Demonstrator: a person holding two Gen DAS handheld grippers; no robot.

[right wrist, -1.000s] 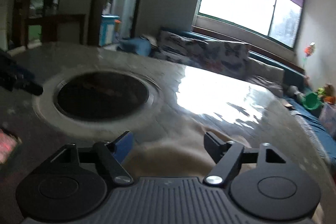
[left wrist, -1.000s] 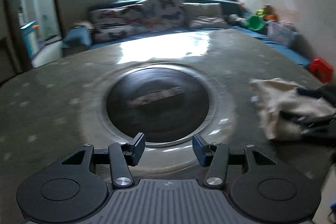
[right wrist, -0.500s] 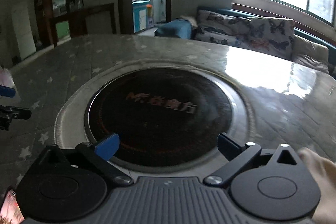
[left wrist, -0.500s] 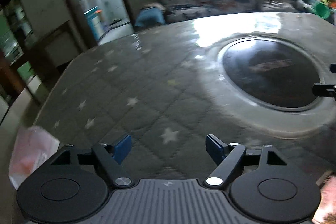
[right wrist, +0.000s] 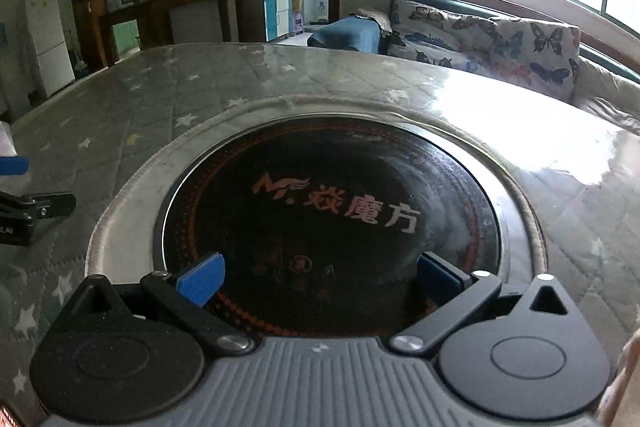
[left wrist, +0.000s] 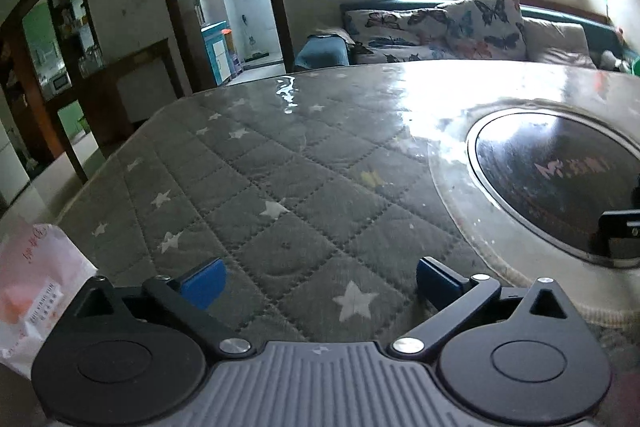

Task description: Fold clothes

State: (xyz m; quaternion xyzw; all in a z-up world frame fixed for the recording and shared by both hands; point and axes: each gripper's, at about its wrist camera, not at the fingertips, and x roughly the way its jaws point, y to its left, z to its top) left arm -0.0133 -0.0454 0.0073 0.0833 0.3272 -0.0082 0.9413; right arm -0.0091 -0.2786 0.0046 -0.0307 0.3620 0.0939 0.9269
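Left wrist view: the left gripper hangs over the quilted table cover, its jaws opening wide with nothing between them; a pink-and-white packet lies near left; the round black hotplate sits right.

Right wrist view: the right gripper hangs over the hotplate, jaws wide and empty; a sliver of pale cloth, perhaps the clothes, shows near right.

We see a grey quilted table cover with pale stars. Our tool pads are blue; the cushions carry butterflies.
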